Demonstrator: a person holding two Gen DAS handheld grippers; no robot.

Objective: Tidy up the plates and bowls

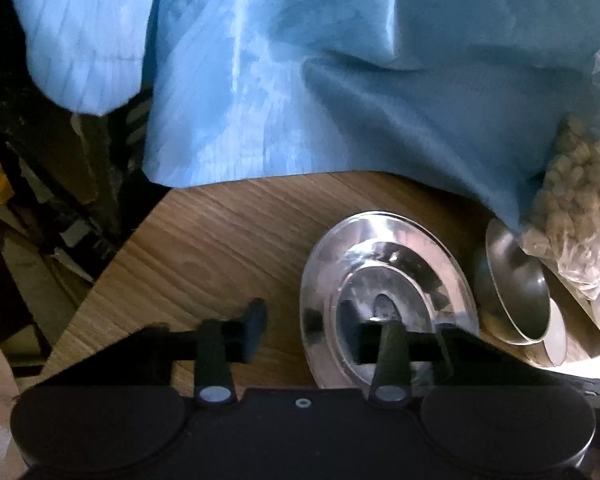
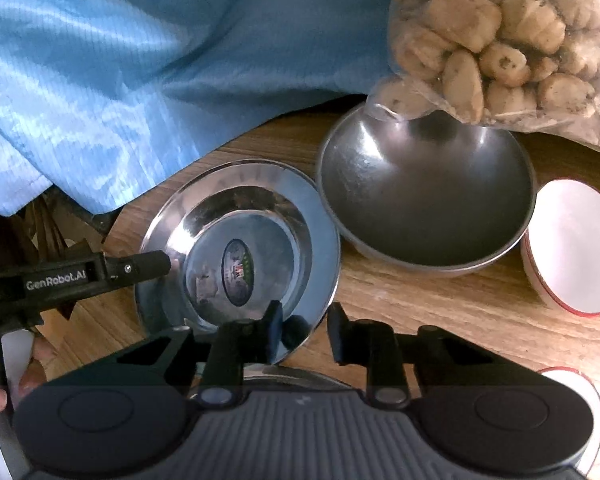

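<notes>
A shiny steel plate [image 2: 260, 208] with an oval label lies on the wooden table [image 2: 420, 304]; it also shows in the left wrist view [image 1: 380, 240]. My left gripper [image 1: 320, 328] is open, its right finger over the plate's centre and its left finger over bare wood. In the right wrist view a left gripper finger [image 2: 140, 266] reaches over the plate's left rim. My right gripper [image 2: 302, 330] is open and straddles the plate's near rim. A large steel bowl [image 2: 428, 204] stands right of the plate, also in the left wrist view [image 1: 516, 280].
A white bowl with a red rim [image 2: 576, 248] stands right of the steel bowl. A clear bag of beige lumps [image 2: 500, 28] overhangs the steel bowl. Blue cloth [image 2: 140, 60] drapes over the table's far side. The table edge [image 1: 112, 256] drops off at left.
</notes>
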